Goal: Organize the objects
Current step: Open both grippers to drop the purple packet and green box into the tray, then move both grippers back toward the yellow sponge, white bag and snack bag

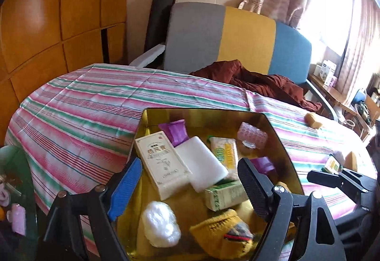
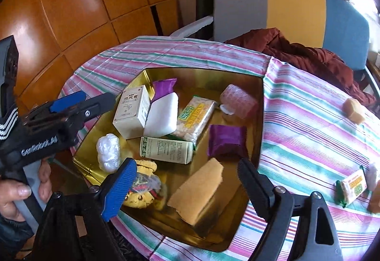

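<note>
Both the left gripper and right gripper gape empty; sponge slants lengthwise across tray

My right gripper hangs wide open over the gold tray, a tan sponge lying loose between its fingers.

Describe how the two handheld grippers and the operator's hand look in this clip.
Both are black plastic frames with silver bolts. Each carries one blue ribbed pad and one black ribbed pad. The left gripper body bears white "GenRobot.AI" lettering and a grey handle. The bare left hand emerges from a dark sleeve. The right gripper looks identical.
</note>
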Demonstrator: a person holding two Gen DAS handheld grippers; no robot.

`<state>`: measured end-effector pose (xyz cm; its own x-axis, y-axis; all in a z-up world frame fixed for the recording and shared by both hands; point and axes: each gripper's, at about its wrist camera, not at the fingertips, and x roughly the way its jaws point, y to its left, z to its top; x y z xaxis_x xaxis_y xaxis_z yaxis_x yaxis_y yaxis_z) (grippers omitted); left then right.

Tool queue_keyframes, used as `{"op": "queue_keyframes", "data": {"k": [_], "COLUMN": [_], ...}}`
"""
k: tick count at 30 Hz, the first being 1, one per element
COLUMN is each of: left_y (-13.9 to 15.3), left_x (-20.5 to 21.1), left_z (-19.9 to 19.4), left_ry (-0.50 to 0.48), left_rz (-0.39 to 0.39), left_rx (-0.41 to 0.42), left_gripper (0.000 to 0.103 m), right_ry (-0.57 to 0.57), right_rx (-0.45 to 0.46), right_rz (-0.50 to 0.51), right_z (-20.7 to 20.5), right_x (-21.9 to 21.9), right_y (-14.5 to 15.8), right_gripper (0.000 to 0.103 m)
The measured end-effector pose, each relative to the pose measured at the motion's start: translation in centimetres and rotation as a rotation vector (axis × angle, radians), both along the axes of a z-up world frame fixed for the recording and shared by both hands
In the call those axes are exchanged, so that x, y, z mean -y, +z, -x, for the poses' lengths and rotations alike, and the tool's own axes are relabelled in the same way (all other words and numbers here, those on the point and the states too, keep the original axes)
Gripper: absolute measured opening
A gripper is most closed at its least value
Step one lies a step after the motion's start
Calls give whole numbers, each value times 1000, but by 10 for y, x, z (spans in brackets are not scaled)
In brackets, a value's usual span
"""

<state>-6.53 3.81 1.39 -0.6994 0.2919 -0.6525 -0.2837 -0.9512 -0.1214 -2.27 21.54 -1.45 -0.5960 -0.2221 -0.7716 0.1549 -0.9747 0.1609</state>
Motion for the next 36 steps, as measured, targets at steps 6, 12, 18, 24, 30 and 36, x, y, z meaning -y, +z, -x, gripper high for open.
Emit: {"op": "queue_keyframes", "data": {"k": [6, 12, 18, 24, 30, 36], "left_y": [9, 12, 7, 4, 8, 11], "left_x": [-18, -33, -52, -72, -92, -118], "left_z": [-15, -23, -27, -34, -38, -37], "left_ry": [-52, -104, -153, -207, -265, -333], "left_rz": [28, 25, 49, 82, 84, 90], "left_rx": [-43, -32, -17, -15, -25, -20], "left_gripper": [85, 85, 85, 85, 86, 86], "right_ry": [-27, -97, -181, -288, -425, -600], "right_rx": [-5, -4, 1, 4, 9, 8], "right_rz": [-7, -3, 18, 16, -12, -4], "right_z": [-11, -18, -27, -38, -53, -76], "right_x": [-13, -35, -70, -112, -162, -226], "right_y": [3, 4, 1, 0, 5, 13], "right_gripper": [89, 89, 89, 89, 89, 89]}}
